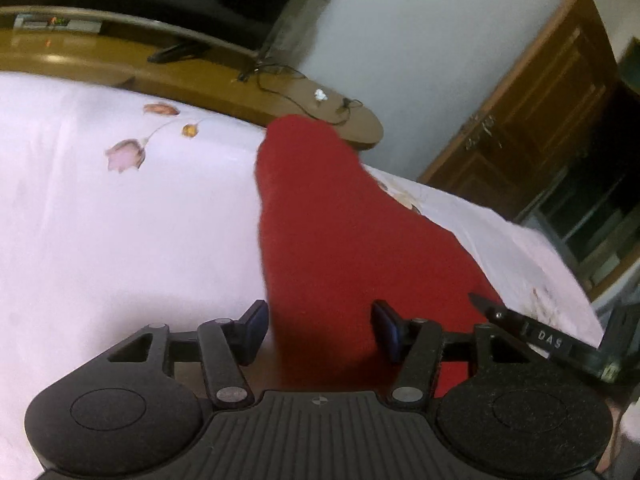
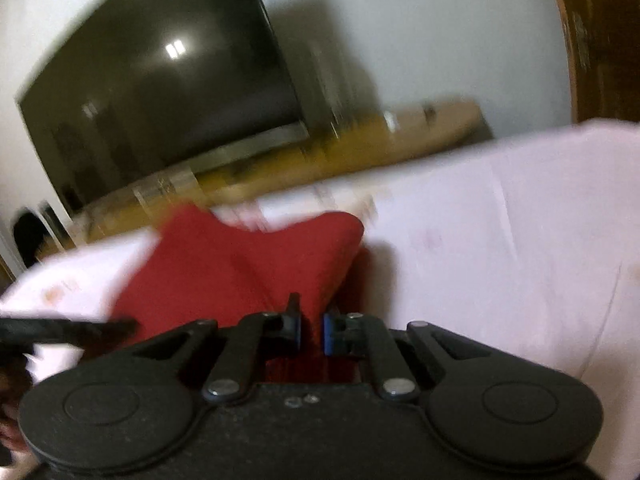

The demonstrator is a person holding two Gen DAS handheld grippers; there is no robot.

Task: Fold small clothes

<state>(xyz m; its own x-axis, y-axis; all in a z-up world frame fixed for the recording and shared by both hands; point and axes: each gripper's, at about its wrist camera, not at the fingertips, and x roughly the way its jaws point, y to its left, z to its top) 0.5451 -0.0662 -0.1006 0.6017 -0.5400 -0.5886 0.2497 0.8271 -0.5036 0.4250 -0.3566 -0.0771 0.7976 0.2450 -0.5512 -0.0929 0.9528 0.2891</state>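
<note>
Your right gripper (image 2: 311, 330) is clamped down on the red garment (image 2: 240, 264): its blue pads (image 2: 329, 334) stand nearly together with a thin fold of red cloth pinched between them, and more red shows in the slot behind the fingers. From that grip the fabric rises and spreads forward into two soft peaks above the white bedsheet (image 2: 500, 240), so the cloth looks lifted rather than lying flat. The picture from this side is smeared by blur, so the exact edge of the garment is hard to read. Your left gripper (image 1: 320, 330) stands about half open, with a broad band of the same red garment (image 1: 320, 220) running up between its fingers. The right-hand pad (image 1: 386, 330) lies against the cloth's edge and the left-hand pad (image 1: 256, 330) sits at the other edge, but you cannot tell from this view whether either presses hard enough to count as a grip. The garment stretches away from that gripper across the bedsheet (image 1: 120, 220), which is printed with pink tulips (image 1: 126, 155), toward the wooden TV stand (image 1: 200, 76) beyond the bed. The black tip of your other gripper (image 1: 532, 330) pokes in at the lower right, right at the cloth's edge. A dark television (image 2: 160, 92) stands on the stand (image 2: 360, 140).
</note>
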